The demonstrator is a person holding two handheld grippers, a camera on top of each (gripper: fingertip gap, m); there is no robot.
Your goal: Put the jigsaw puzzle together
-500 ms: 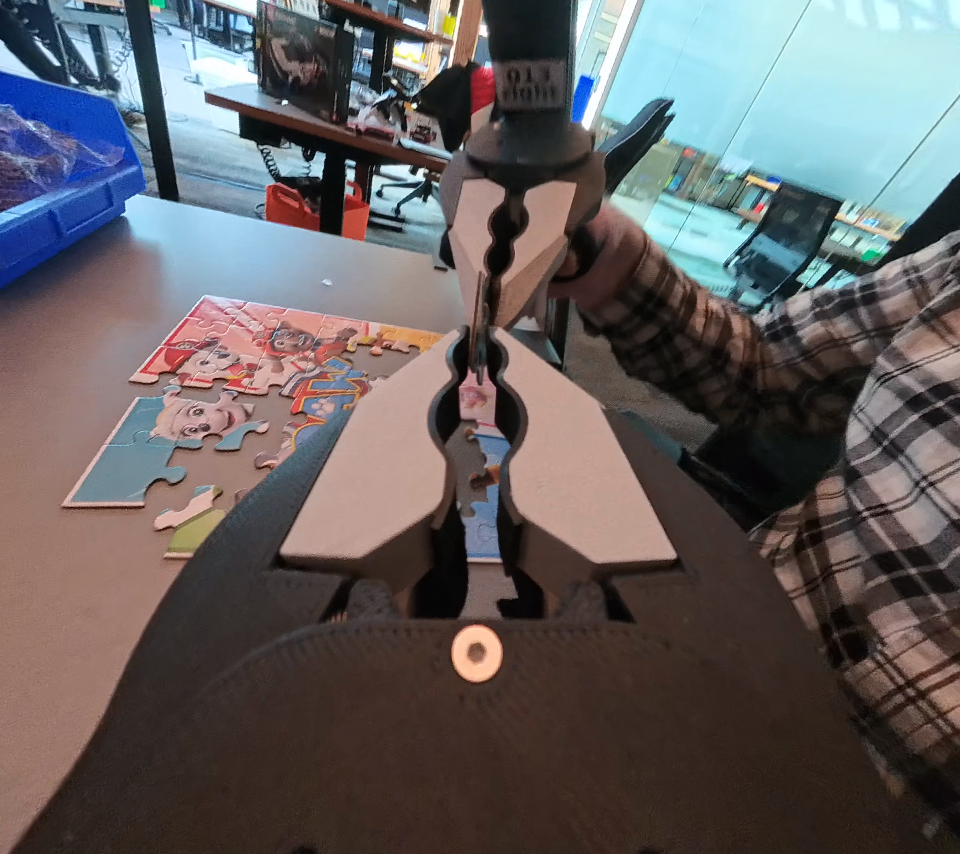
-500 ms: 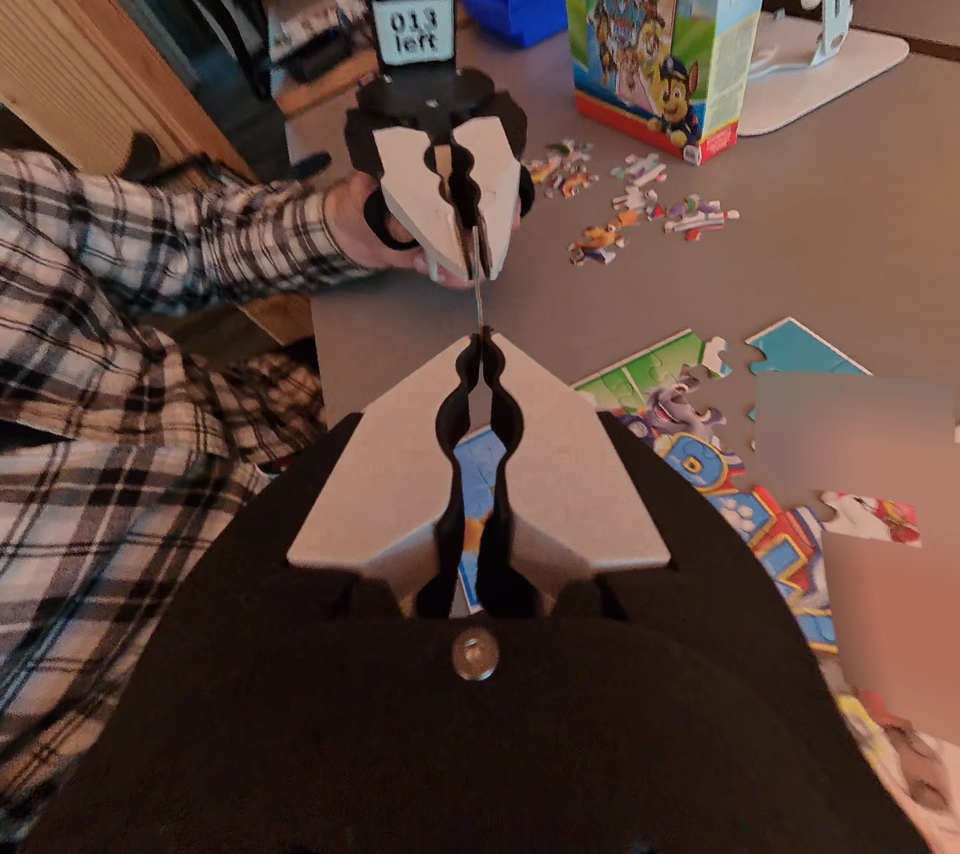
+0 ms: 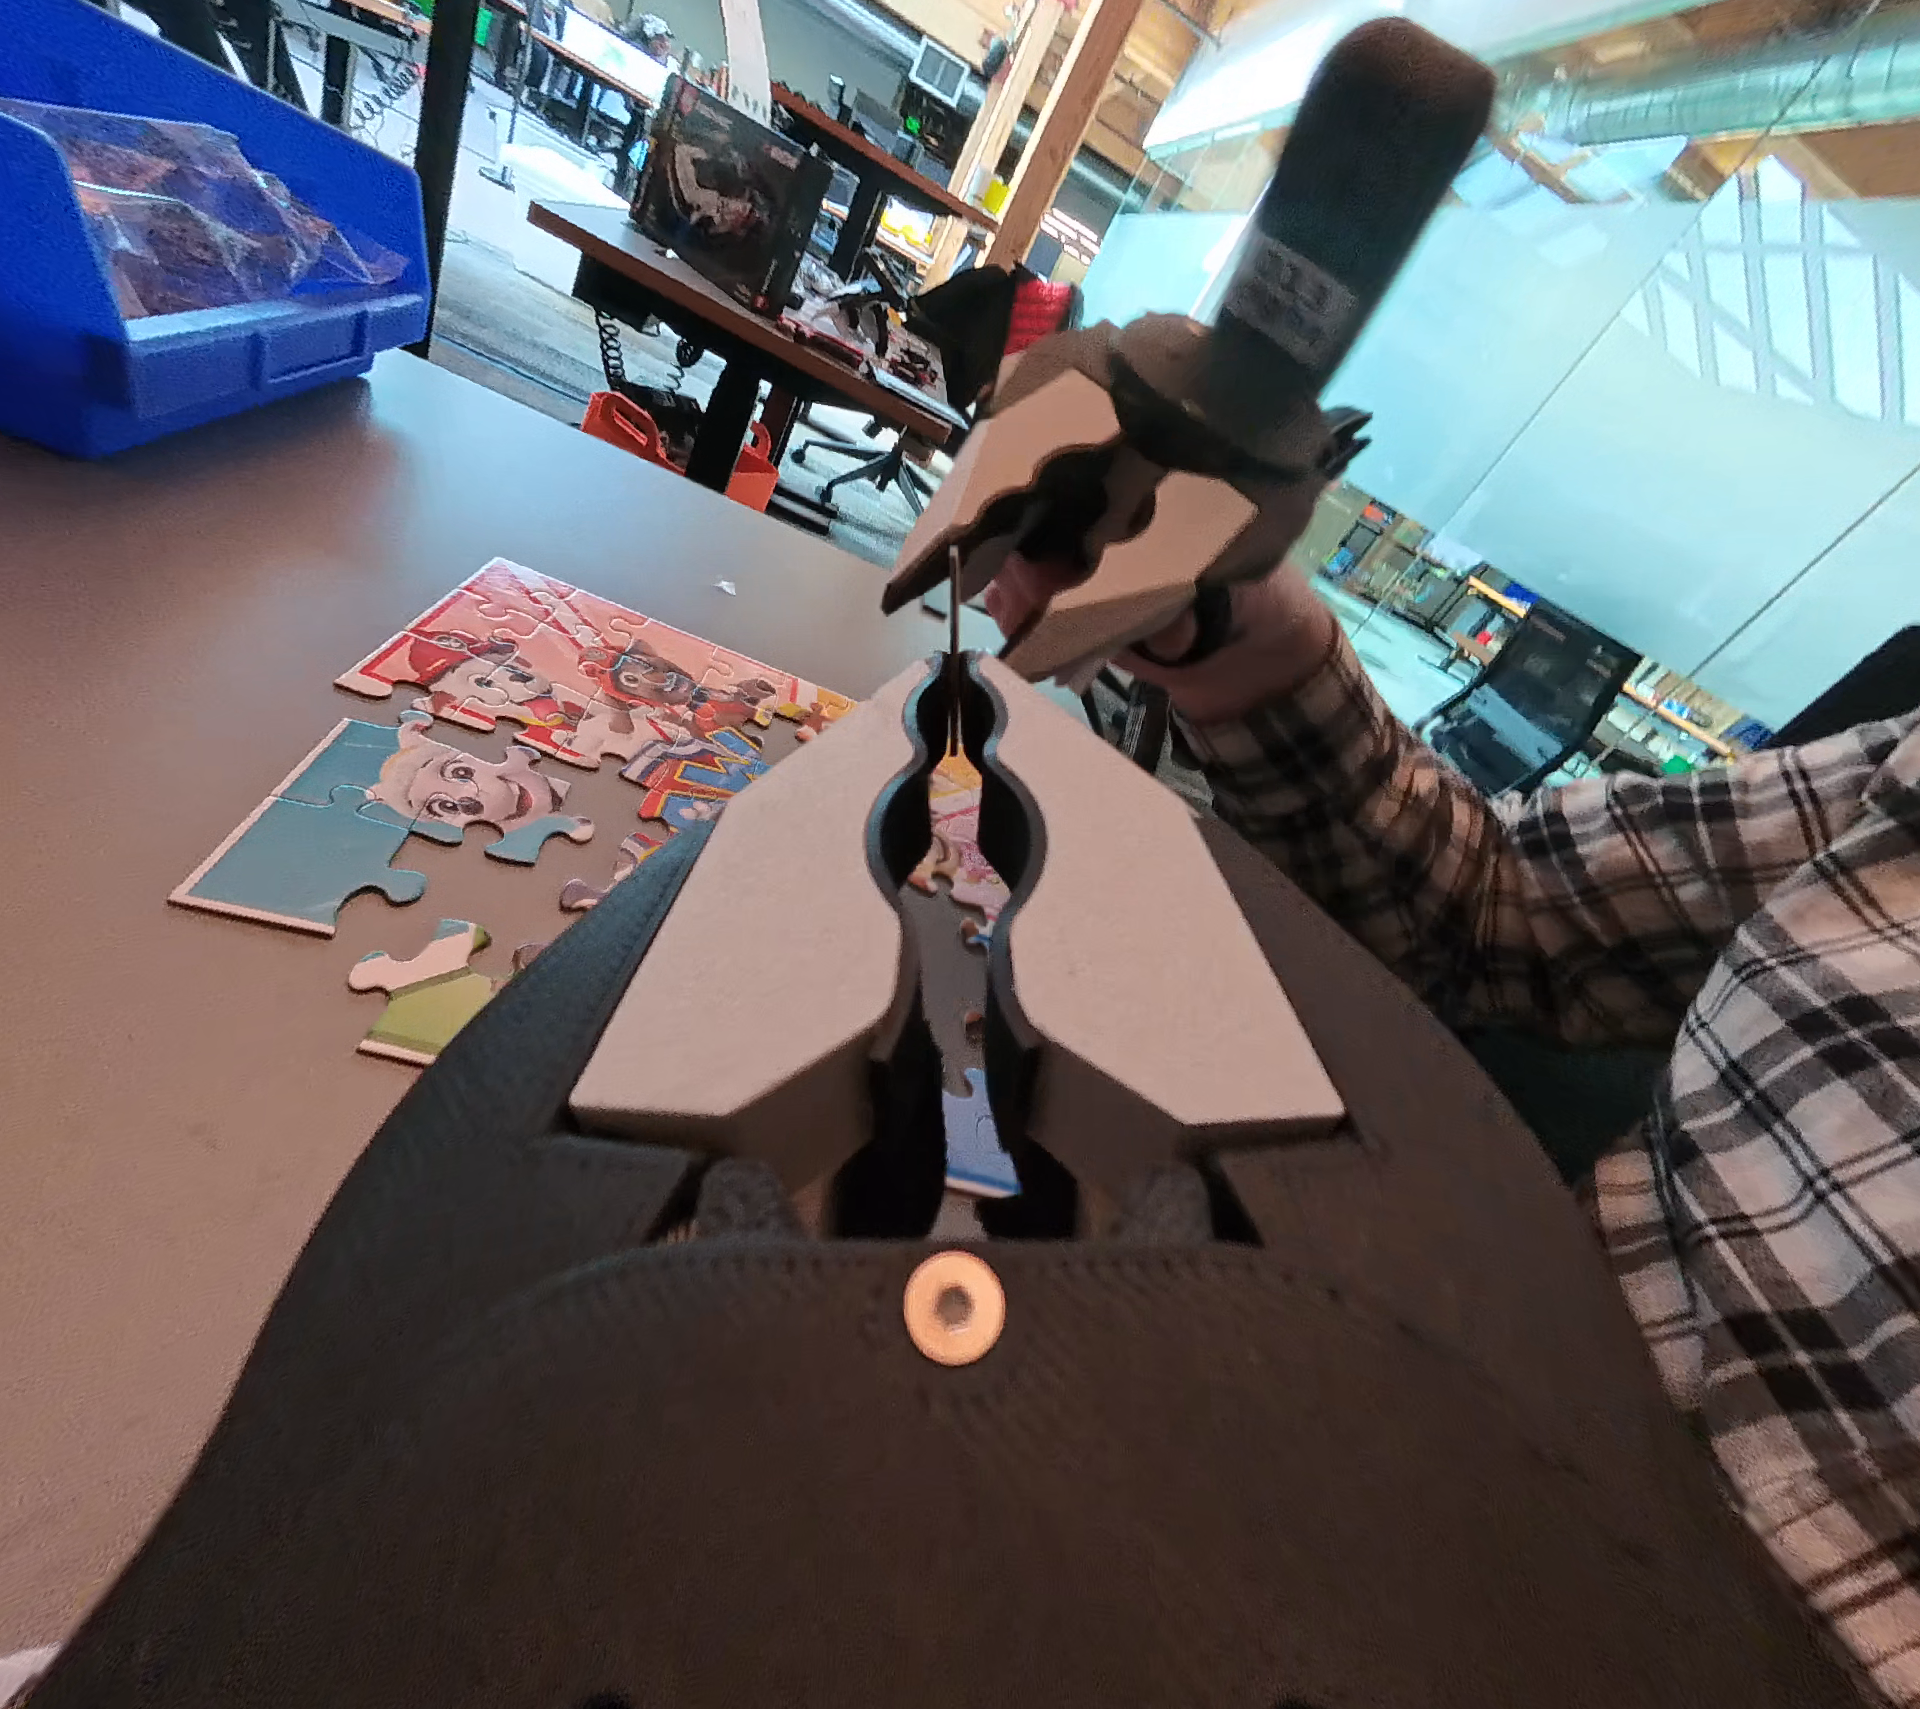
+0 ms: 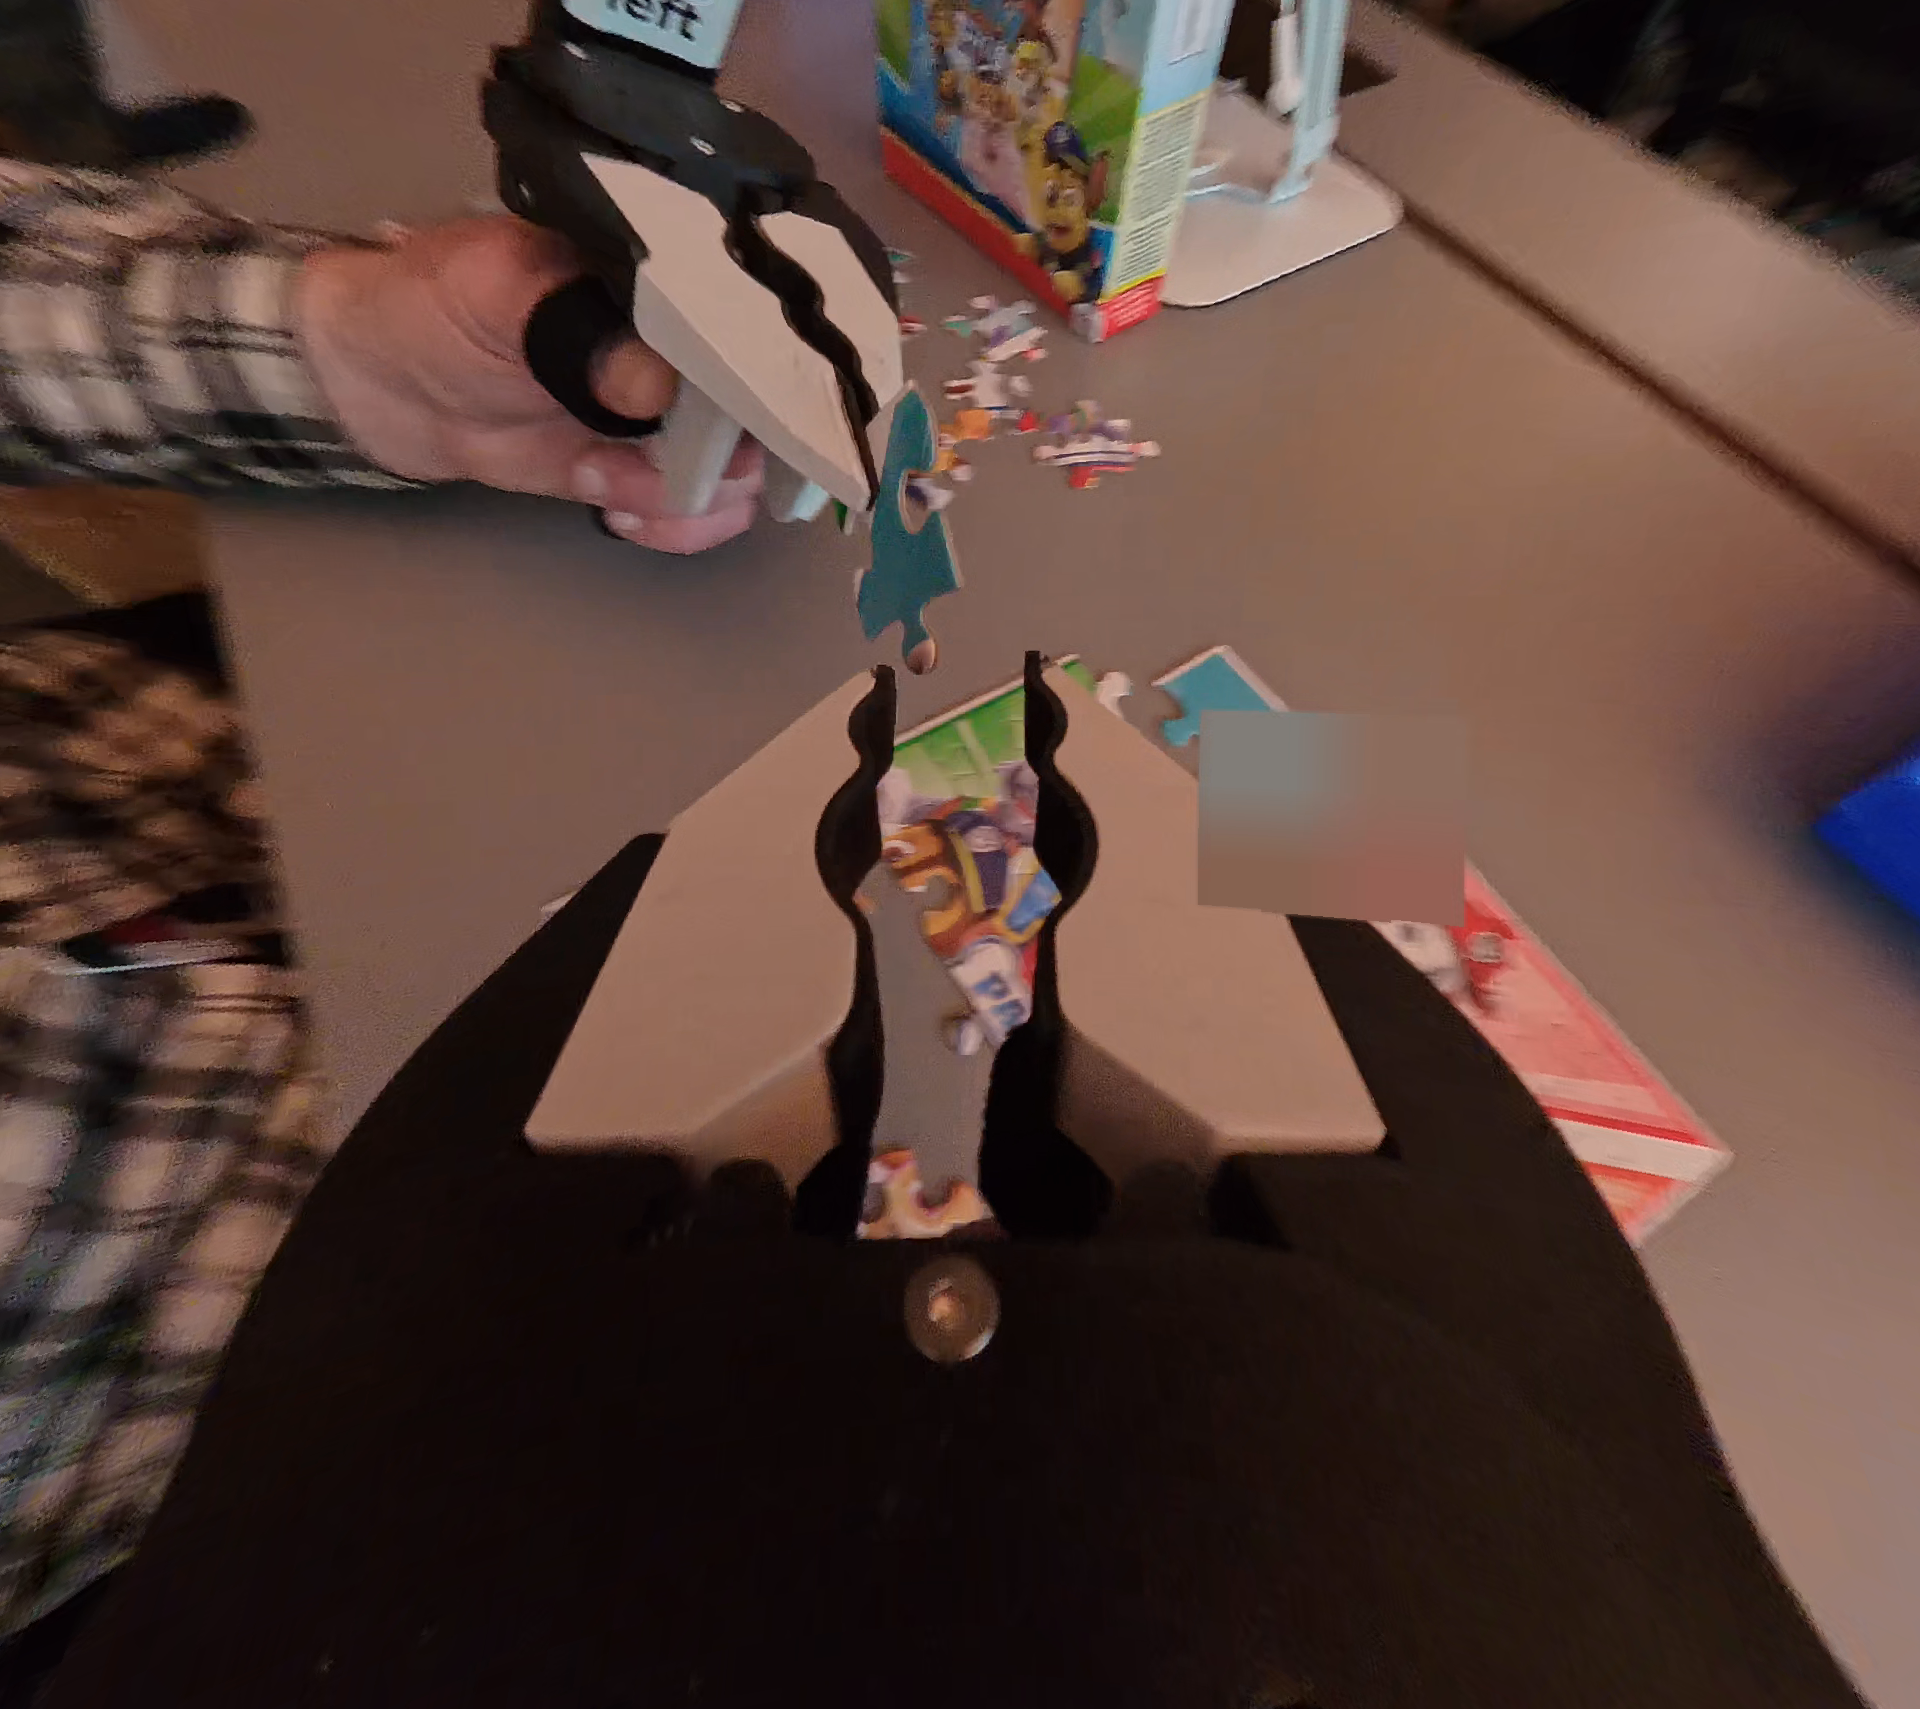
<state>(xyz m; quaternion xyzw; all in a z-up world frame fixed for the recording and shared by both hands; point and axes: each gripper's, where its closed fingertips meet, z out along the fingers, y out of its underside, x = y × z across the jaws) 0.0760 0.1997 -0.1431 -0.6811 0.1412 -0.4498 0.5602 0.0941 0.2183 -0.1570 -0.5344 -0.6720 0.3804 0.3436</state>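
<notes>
Teal card, thin and stiff, hangs in the air between our two tools: a single piece [image 4: 906, 532] with a rounded tab at its lower end and a keyhole notch in one side. Our left gripper [image 3: 951, 672] has it nipped edge-on at the very tips, the pale wedge-shaped fingers [image 3: 774, 921] pressed nearly together, their dark scalloped inner faces almost meeting. In its own view the piece shows only as a thin dark sliver standing up from the tips.

Our right gripper [image 4: 956, 672] stands parted and holds nothing; a clear gap runs between its wavy black pads, and the tab of the piece hangs just above that gap without touching either tip, as far as we can tell. From the left view its fingers look spread and tilted, one tip close by the top of the sliver.

Below, on the smooth grey-brown table [image 3: 208, 579], lies the half-built puzzle [image 3: 540, 703]: glossy interlocked card, red along one edge, pale blue at a corner, with ragged knobbed borders. Loose pieces [image 4: 1039, 402] lie scattered near an upright printed box [image 4: 1039, 59]. A blue plastic bin [image 3: 197, 277] holds a crinkled clear bag.
</notes>
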